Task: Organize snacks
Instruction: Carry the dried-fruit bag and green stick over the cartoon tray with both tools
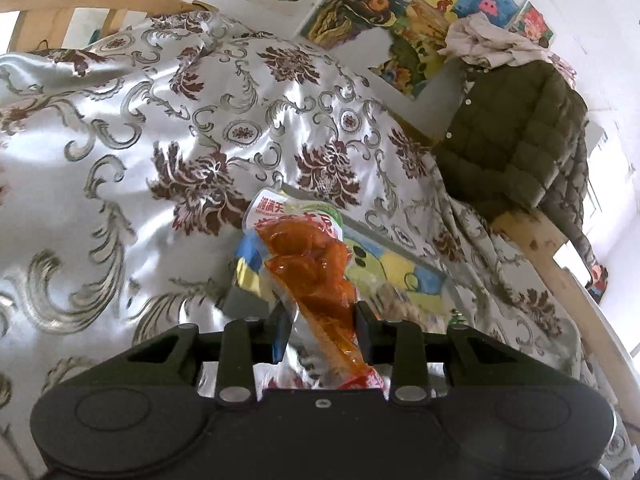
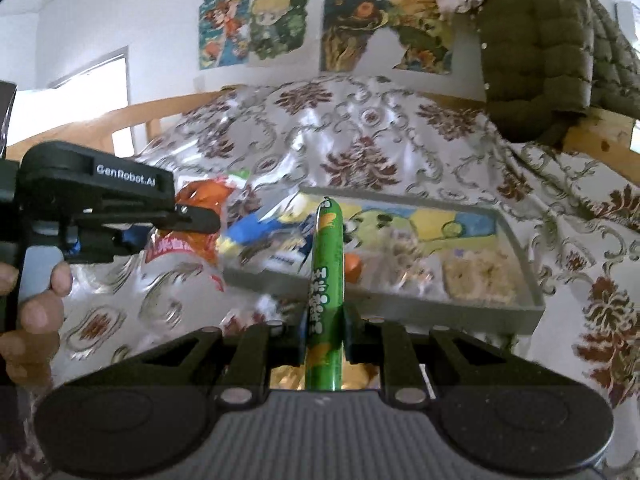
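Left gripper clamped on orange snack pouch, held up above floral satin cloth. Right gripper clamped on green sausage stick, pointing over grey tray holding blue-yellow packets and pale rice-crisp packs. Hand on left handle.

Floral satin cloth, olive quilted jacket — wooden rail, cartoon posters

Left gripper: jaws narrowed, clamping a pouch, angled downward; bare hand wrapped round its handle. Right gripper: jaws narrowed, clamping a stick, angled downward.
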Demonstrator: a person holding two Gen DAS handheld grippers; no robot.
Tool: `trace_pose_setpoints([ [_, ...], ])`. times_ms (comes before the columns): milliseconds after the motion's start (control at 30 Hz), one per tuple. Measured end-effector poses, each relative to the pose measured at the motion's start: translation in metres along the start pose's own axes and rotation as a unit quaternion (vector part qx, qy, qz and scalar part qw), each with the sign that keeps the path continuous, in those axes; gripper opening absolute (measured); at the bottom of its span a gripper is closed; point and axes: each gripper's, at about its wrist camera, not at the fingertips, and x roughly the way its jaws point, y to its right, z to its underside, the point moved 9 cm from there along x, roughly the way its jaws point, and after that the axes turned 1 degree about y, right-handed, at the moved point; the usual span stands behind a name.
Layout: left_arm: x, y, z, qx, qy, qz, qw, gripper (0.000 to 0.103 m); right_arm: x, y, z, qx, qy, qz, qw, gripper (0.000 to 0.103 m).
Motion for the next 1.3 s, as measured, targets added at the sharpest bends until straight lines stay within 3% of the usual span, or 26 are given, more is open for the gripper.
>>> trace_pose_setpoints([
  [233, 0.03, 0.008, -0.012, 0.015, -0.001, -0.01, 0.9998, 0.036, 0.038, 0.02, -0.034, 0.025, 0.017, 0.017, 0.999, 0.019],
  [433, 0.054, 0.002, -0.019, -0.002, -0.011, -0.013, 0.9999, 0.036, 0.073, 0.032, -0.044, 0.052, 0.008, 0.013, 0.999, 0.019],
  [800, 0.088, -0.007, -0.018, -0.002, -0.035, -0.02, 0.9992, 0.036, 0.119, 0.045, -0.045, 0.057, -0.007, 0.03, 0.998, 0.019],
  [1300, 0.099, -0.003, -0.01, 0.007, -0.053, -0.017, 0.9984, 0.037, 0.134, 0.045, -0.029, 0.053, -0.039, 0.033, 0.997, 0.02],
])
